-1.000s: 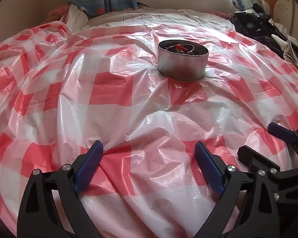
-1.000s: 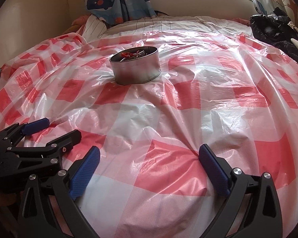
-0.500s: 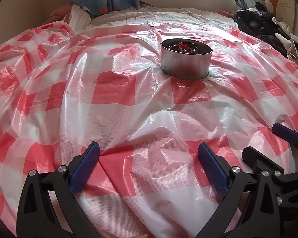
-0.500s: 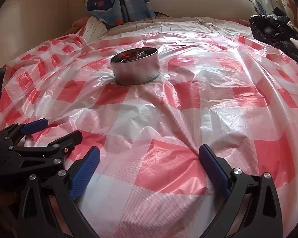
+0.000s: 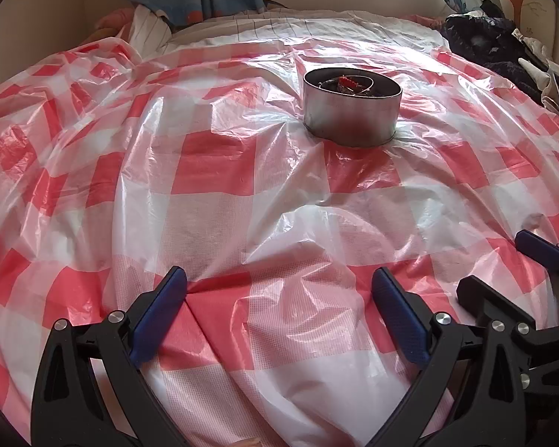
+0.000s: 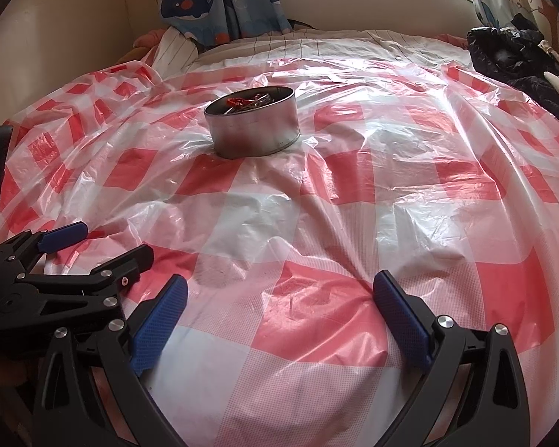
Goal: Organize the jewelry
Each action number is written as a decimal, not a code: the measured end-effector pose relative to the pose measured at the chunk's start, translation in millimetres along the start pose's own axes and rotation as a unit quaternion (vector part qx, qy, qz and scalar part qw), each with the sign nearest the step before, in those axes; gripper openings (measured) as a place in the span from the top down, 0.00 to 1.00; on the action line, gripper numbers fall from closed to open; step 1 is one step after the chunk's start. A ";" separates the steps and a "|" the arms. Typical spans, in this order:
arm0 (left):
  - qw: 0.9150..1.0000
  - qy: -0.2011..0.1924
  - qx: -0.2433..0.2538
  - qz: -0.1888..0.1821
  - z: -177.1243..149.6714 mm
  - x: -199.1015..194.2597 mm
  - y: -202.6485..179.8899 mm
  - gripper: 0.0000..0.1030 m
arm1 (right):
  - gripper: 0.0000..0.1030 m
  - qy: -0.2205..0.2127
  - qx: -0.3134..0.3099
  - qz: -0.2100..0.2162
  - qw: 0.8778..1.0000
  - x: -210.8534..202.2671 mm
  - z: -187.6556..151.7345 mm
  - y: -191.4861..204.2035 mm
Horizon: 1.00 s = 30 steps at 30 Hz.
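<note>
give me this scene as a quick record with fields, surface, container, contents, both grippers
surface: red and white checked plastic sheet spread over a bed, wrinkled
container: round metal tin, no lid on it, standing upright on the sheet
contents: tangled jewelry with a red piece on top; single items too small to tell apart
left gripper: open, nothing between the jaws, well short of the tin
right gripper: open, nothing between the jaws, beside the left gripper
background: whale-print curtain, dark clothing pile
</note>
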<state>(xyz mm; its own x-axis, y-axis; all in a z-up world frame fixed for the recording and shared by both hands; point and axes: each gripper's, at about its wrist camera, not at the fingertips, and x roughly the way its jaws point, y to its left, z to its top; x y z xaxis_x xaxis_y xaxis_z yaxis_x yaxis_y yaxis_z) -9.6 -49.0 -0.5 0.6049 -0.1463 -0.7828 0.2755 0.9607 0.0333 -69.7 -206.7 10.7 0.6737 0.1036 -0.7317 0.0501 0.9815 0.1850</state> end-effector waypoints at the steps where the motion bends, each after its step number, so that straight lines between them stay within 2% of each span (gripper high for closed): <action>1: 1.000 0.001 0.000 0.001 0.4 0.2 -0.2 0.07 | 0.07 0.000 0.000 0.000 1.000 -0.1 -0.1 0.1; 30: 1.000 0.006 -0.004 0.008 2.3 2.7 0.0 0.07 | 0.07 0.001 0.001 0.001 1.000 0.6 1.3 -1.8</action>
<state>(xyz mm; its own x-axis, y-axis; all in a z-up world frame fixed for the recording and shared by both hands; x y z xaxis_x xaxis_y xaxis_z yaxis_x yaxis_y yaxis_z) -6.3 -50.0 -1.1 0.5998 -0.1270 -0.7900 0.2586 0.9651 0.0411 -68.5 -208.6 10.7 0.6716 0.1065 -0.7332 0.0501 0.9808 0.1884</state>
